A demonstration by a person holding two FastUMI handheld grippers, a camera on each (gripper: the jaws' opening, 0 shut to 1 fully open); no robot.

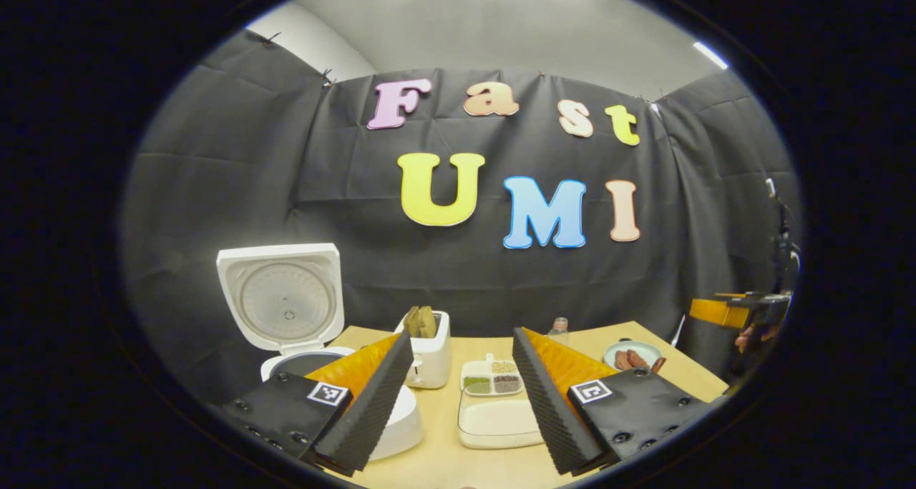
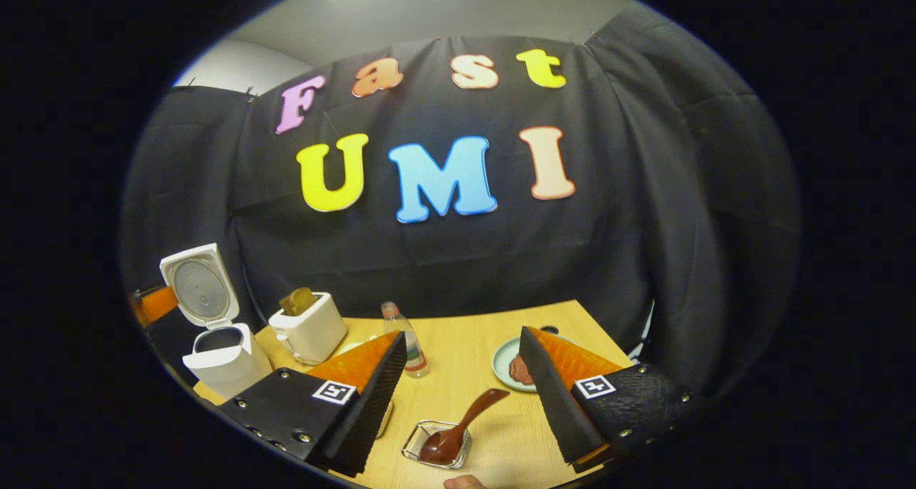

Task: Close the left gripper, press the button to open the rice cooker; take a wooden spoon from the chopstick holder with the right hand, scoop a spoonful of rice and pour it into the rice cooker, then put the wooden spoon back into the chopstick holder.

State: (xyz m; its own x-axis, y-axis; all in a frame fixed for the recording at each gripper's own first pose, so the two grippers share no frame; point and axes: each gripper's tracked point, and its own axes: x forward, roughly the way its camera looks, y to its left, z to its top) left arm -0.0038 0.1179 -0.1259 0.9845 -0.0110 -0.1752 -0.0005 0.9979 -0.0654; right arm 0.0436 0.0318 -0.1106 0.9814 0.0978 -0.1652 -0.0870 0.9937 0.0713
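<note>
Rice cooker (image 2: 215, 331): far left on desk (image 2: 486, 346), lid up. Wooden spoon (image 2: 458, 428): bowl-down in clear holder (image 2: 436, 446), near centre, handle tilted right. Right gripper (image 2: 461, 396): jaws spread, empty. Left gripper (image 1: 461, 396): jaws spread. Risk: off-centre pinch tipping light holder.

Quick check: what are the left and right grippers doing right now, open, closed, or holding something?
Left gripper: jaws open, holding nothing, above the table near the open rice cooker.
Right gripper: jaws open, empty, above the wooden spoon.
</note>
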